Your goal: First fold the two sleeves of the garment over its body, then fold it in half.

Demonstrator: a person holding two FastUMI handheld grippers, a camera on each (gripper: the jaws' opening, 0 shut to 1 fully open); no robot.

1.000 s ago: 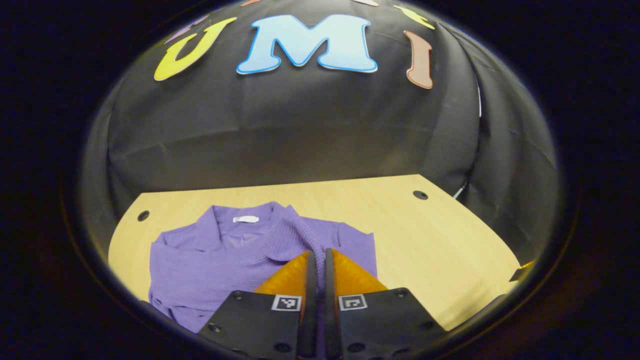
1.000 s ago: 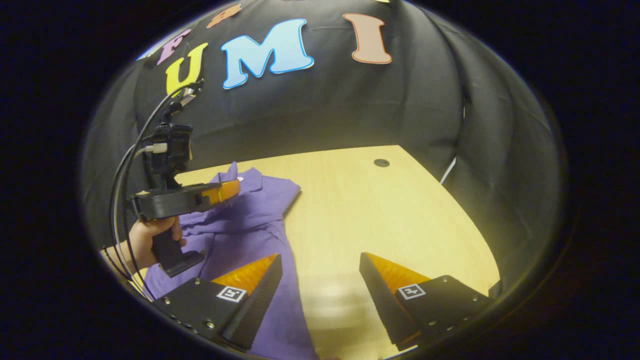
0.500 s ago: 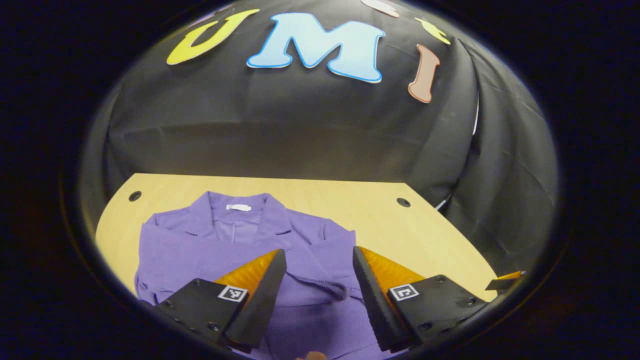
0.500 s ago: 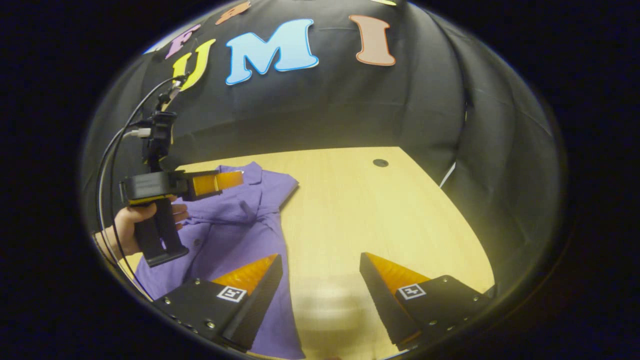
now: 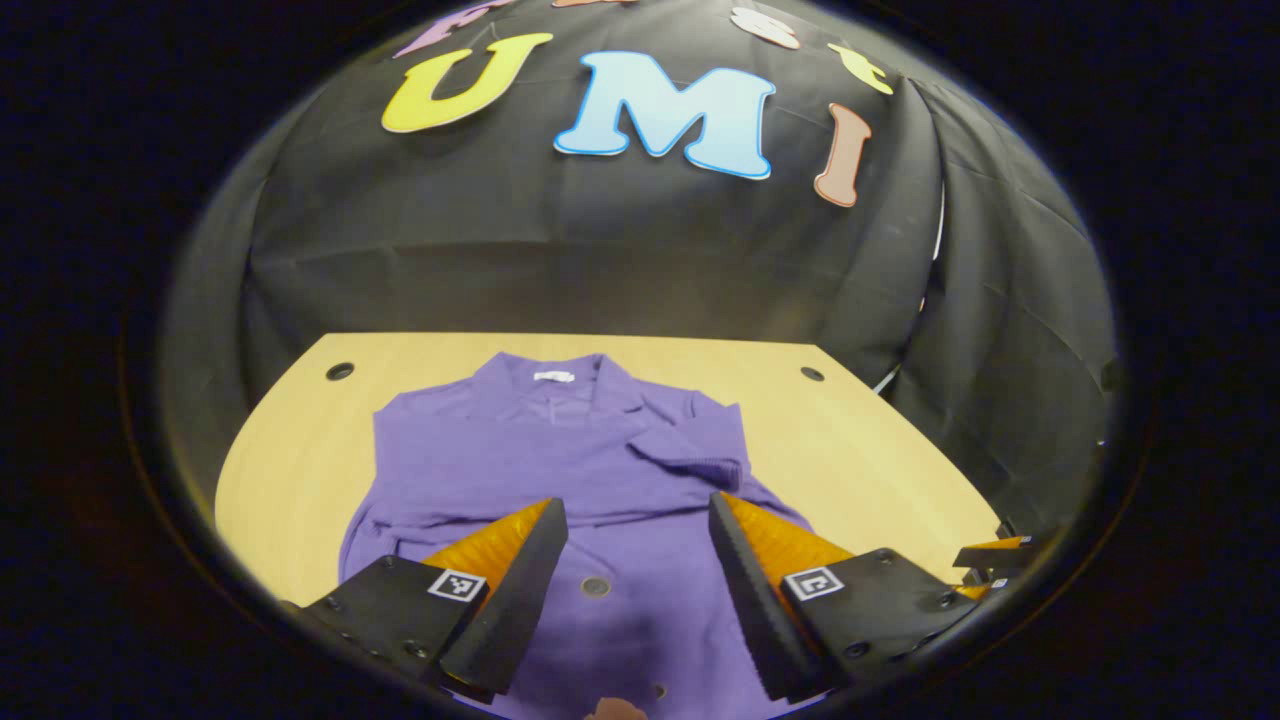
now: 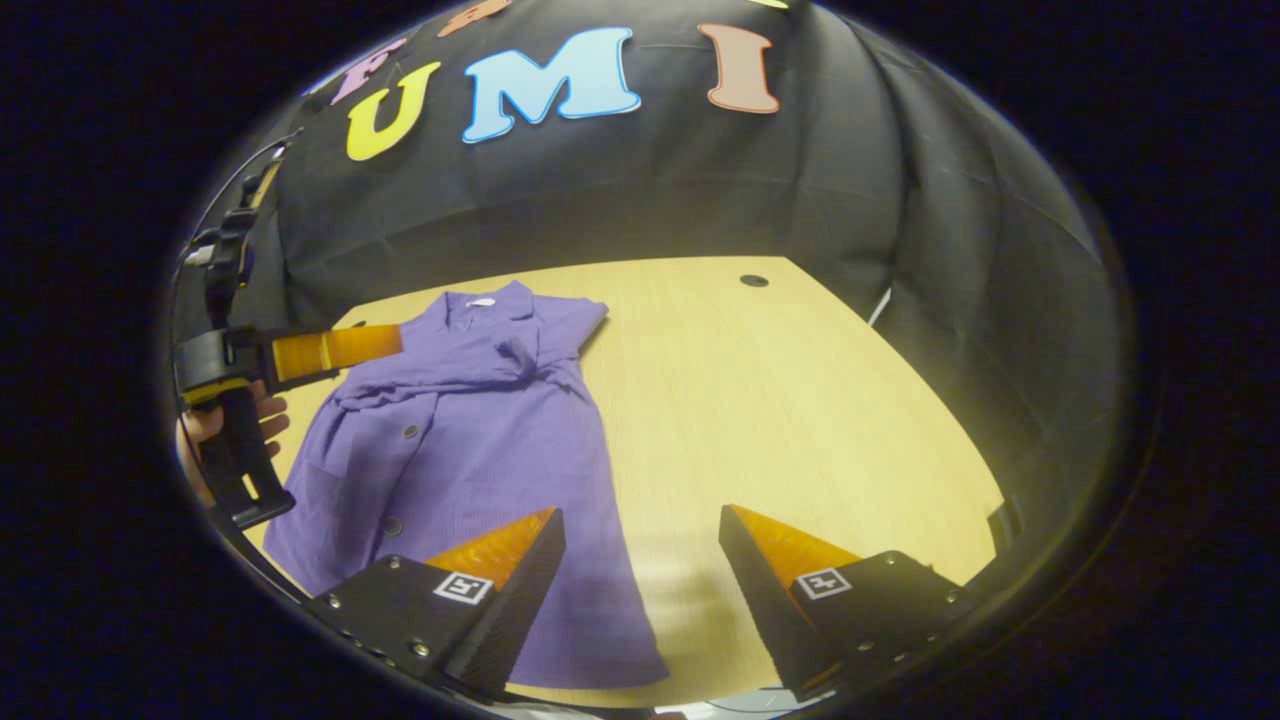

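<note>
Purple garment lies flat on the wooden counter, long axis running from the collar at the booth-wall end to the hem nearest the grippers. A small white neck label sits inside the collar; its writing is too small to read. One sleeve lies folded across the chest, below the collar. Buttons run along the lower front. Left gripper is released, fingers spread and empty, over the lower body of the garment. Right gripper is likewise released and empty, over the garment's side edge and bare counter beside it.
</note>
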